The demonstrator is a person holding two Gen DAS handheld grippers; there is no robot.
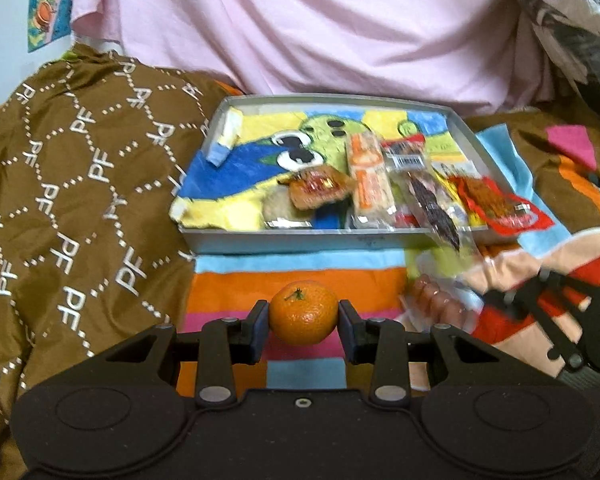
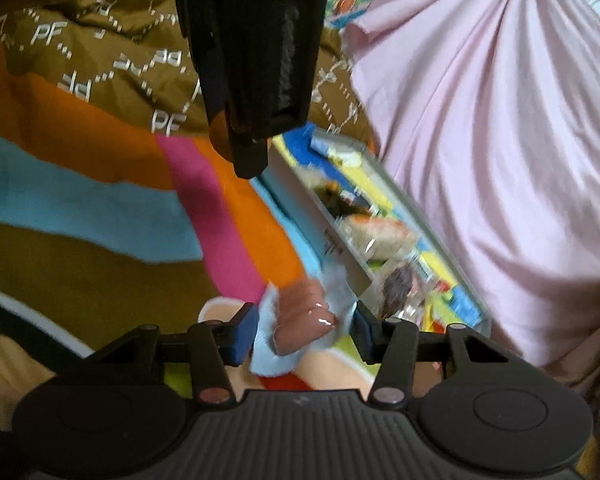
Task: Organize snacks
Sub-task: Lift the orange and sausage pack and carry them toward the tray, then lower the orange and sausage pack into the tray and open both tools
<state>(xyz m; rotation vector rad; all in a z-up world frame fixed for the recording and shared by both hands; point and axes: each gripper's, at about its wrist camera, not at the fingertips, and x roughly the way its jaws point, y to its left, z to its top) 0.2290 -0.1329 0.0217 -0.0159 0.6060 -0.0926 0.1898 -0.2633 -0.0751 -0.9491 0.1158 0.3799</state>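
Observation:
My left gripper [image 1: 303, 314] is shut on a small orange mandarin [image 1: 303, 312] and holds it above the striped cloth, in front of a grey tray [image 1: 292, 238]. The tray holds several wrapped snacks [image 1: 370, 182] on its right side. My right gripper [image 2: 305, 328] has its fingers around a clear pack of pink sausages [image 2: 304, 312], just in front of the tray's corner [image 2: 332, 248]; whether the pads touch the pack is blurred. In the left wrist view the sausage pack [image 1: 436, 296] lies at the right, with the right gripper [image 1: 512, 300] beside it.
A colourful striped towel [image 1: 300, 276] covers the surface. A brown patterned cloth [image 1: 80, 184] lies on the left. Pink fabric [image 1: 320, 28] hangs behind the tray. In the right wrist view the left gripper's black body [image 2: 252, 60] looms at top centre.

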